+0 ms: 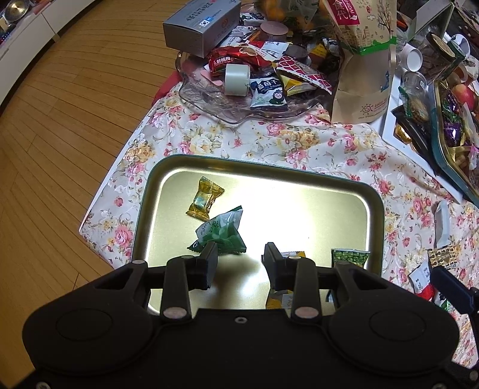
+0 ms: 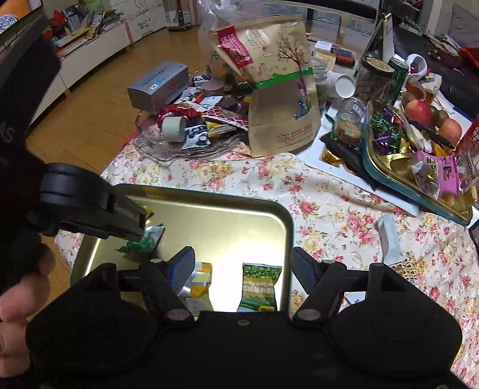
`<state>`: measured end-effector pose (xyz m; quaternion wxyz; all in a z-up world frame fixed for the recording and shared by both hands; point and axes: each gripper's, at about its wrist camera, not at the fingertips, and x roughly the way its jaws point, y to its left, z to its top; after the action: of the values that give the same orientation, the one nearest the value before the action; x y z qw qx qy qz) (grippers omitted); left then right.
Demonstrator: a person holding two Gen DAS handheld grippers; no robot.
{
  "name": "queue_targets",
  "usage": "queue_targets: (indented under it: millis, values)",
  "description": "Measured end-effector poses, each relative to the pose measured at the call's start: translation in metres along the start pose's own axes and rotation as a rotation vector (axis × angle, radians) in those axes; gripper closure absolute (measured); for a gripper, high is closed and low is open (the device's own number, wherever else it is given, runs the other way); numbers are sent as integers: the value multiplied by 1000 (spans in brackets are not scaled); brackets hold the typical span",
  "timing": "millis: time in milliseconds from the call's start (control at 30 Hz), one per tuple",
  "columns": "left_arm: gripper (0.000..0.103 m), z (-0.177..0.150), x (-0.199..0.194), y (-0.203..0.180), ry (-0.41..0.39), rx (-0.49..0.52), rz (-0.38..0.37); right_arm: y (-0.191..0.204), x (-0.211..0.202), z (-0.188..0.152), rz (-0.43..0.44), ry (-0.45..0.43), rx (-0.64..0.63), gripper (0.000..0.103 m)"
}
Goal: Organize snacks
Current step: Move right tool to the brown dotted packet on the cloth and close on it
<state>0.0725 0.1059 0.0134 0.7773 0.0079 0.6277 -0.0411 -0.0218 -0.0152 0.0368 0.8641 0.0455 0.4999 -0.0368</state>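
A gold metal tray point(image 1: 299, 185) lies on the floral cloth. In it are a gold candy point(image 1: 205, 197), a green-white packet point(image 1: 223, 235), a yellow-white packet point(image 1: 289, 255) and a green pea packet point(image 1: 350, 257). My left gripper point(image 1: 241, 263) is open and empty, low over the tray beside the green-white packet. In the right wrist view my right gripper point(image 2: 242, 269) is open and empty over the tray's point(image 2: 269, 209) right edge, above the pea packet point(image 2: 260, 287) and yellow-white packet point(image 2: 199, 281). The left gripper point(image 2: 125, 218) shows at its left.
A glass dish point(image 1: 269, 110) heaped with snacks, a silver box point(image 1: 200, 27) and a tall kraft bag point(image 1: 365, 59) stand behind the tray. A teal tray of candies point(image 2: 404, 167), jars and apples point(image 2: 419, 110) fill the right. A white packet point(image 2: 389, 236) lies on the cloth.
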Motion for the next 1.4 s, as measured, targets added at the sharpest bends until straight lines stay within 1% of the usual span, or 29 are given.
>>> queue_targets:
  millis: [100,167,367,567,667,800,967,1000,1200,1267,1400]
  values:
    - [59,0,-2,-4,-3,9,-8,-14,-3,0,-22,-20,56,30]
    - [59,-1,-3,-7,-6,15,-11,-23,-6,1,-56,-28,87,30]
    - [59,-3,-5,-19,-9,40,-10,-60,-12,1,-132,-23,147,31]
    - [59,-8,-8,-37,-18,80,-8,-107,-10,-6,-216,18,216,32]
    - [59,-11,-8,-49,-16,109,-13,-132,-10,-14,-240,35,272,33]
    - [59,-15,-10,-66,-18,143,-19,-163,-12,-26,-277,52,341,37]
    - [59,-19,-13,-90,-18,179,-37,-195,-14,-42,-264,97,409,46]
    - [59,-20,-14,-95,-18,189,-42,-200,-13,-45,-258,107,422,47]
    - [59,-28,-12,-130,-16,260,-48,-230,-16,-64,-261,125,493,47]
    - [59,-30,-9,-141,-6,273,-52,-242,-19,-70,-254,118,548,47]
    - [59,-37,-5,-160,25,298,-70,-272,-19,-82,-204,129,698,45]
